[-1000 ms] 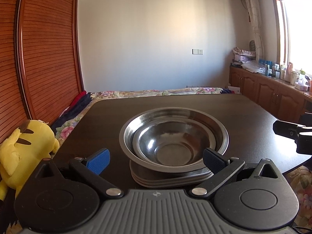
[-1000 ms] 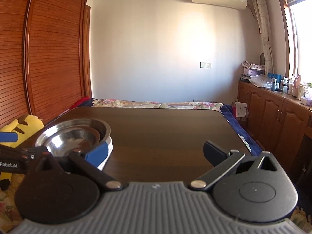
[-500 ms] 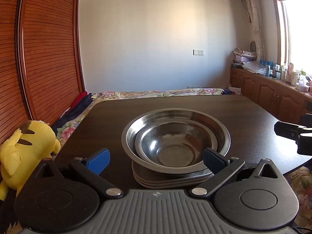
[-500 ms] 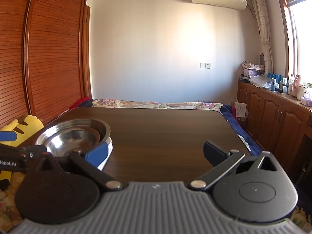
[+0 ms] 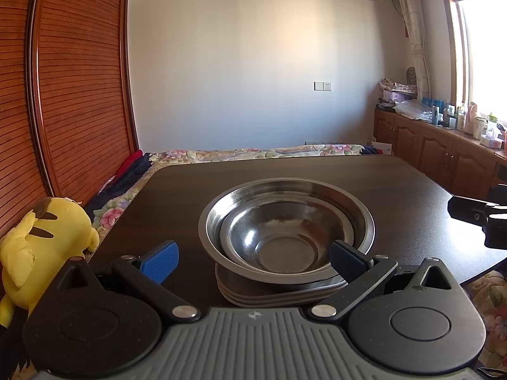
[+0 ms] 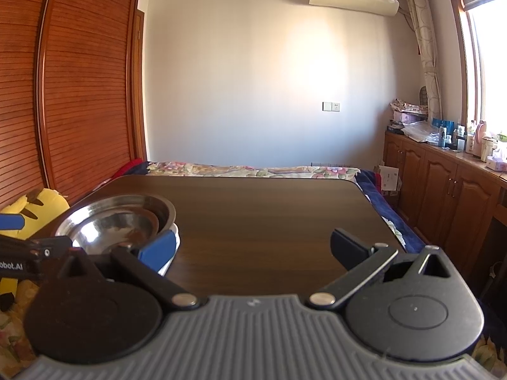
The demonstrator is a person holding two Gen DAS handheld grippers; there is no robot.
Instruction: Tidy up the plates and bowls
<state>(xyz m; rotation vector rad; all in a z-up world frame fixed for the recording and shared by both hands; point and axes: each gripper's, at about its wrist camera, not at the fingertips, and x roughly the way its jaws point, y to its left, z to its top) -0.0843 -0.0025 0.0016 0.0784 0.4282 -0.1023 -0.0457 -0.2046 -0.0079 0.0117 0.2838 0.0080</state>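
Blue ribbed pads face each other across a wide gap on the left gripper [image 5: 253, 261], whose jaws stand spread and hold nothing. Straight ahead of it, and reaching between the two pads in the left wrist view, sits the stack: a small shiny steel bowl [image 5: 282, 240] nested inside a large shiny steel bowl [image 5: 361, 218], both resting on a pile of flat grey plates [image 5: 253, 296]. The pile stands near the front edge of the dark brown wooden tabletop [image 5: 396, 183]. Whether the right-hand pad touches the large bowl's rim cannot be told from this angle.

The right gripper [image 6: 253, 248] is likewise spread wide and empty, pointed across bare tabletop, with the stack off to its left and well apart from its far pad. A yellow plush toy [image 5: 41, 240] lies beyond the left edge of the tabletop, and a floral bedspread [image 5: 253, 153] shows past the far edge.

Judging by how things lie, the sorting looks close to done: bowls sit by size on top, plates together underneath, and no loose dish is visible elsewhere. The step in hand seems to be a check or a final settling of the stack. If any move remains, it would call for a gentle squaring of the bowls over the plates, since polished steel on steel is likely to slide.
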